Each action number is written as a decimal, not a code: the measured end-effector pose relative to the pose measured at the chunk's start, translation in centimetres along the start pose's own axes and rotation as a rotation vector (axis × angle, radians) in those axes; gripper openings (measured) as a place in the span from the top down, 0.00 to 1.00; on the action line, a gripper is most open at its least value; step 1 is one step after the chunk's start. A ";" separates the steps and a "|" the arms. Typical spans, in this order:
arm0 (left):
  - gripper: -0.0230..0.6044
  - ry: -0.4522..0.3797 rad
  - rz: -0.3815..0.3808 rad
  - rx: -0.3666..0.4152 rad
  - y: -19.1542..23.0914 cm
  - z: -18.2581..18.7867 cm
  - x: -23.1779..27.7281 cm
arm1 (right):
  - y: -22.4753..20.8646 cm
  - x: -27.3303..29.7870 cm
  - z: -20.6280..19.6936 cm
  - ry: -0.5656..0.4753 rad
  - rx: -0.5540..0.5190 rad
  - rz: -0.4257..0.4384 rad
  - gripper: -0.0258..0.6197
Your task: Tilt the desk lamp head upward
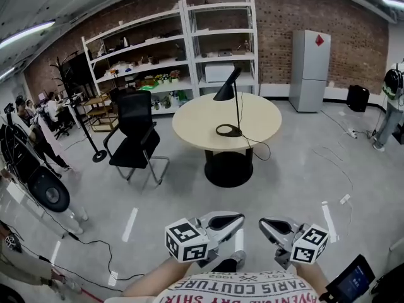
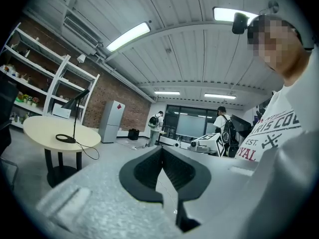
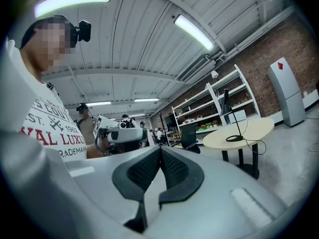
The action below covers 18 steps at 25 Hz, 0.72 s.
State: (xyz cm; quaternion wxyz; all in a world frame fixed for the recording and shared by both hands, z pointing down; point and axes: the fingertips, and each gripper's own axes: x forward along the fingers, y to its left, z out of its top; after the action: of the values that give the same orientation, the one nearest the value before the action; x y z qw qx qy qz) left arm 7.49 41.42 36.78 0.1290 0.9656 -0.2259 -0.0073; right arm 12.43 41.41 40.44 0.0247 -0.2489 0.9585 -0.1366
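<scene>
**Both grippers shut and well apart from the lamp: hazards of the approach**

Head view, with the two gripper views. The left gripper point(image 2: 162, 156) and the right gripper point(image 3: 160, 156) are held near the person's body with their tips turned toward each other. Each has its ribbed black pads pressed together on nothing.

The task's thing is a black desk lamp point(image 1: 237, 106) with a thin upright stem. It stands far across the grey floor on a round pale-beige table point(image 1: 189, 125). Its conical head point(image 1: 227, 88) slopes down toward the left, and its open ring base point(image 1: 228, 130) rests on the table's near half. A black cord point(image 1: 255, 145) trails from the base over the near edge of the table. A black office chair point(image 1: 136, 134) stands just left of the table.

Likely hazards, judged from this layout:

- (a) The jaws are together. If they reach the head unopened, they could only knock it, not hold it.
- (b) The stem is slender and the ring base looks light. An upward push on the head with nothing steadying the base may slide or tip the whole lamp rather than turn its joint.
- (c) The trailing cord hangs on the near side, where the person would arrive. A gripper or leg catching it could drag the lamp toward the edge.
- (d) The chair narrows the approach from the left.
</scene>
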 end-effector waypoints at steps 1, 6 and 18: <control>0.96 0.001 -0.005 -0.003 0.3 0.0 0.4 | -0.5 0.1 0.0 0.001 0.000 -0.007 0.95; 0.96 -0.007 -0.033 -0.007 2.1 -0.2 1.9 | -2.6 1.0 -0.4 0.001 0.003 -0.027 0.95; 0.96 -0.042 -0.031 -0.066 14.5 0.9 3.4 | -11.3 9.2 0.1 0.028 0.019 -0.051 0.95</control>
State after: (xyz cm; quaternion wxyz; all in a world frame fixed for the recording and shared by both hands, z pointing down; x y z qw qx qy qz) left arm 4.19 27.14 39.69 0.1559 0.9638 -0.2132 -0.0369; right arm 9.72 27.50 43.58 0.0102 -0.2712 0.9507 -0.1499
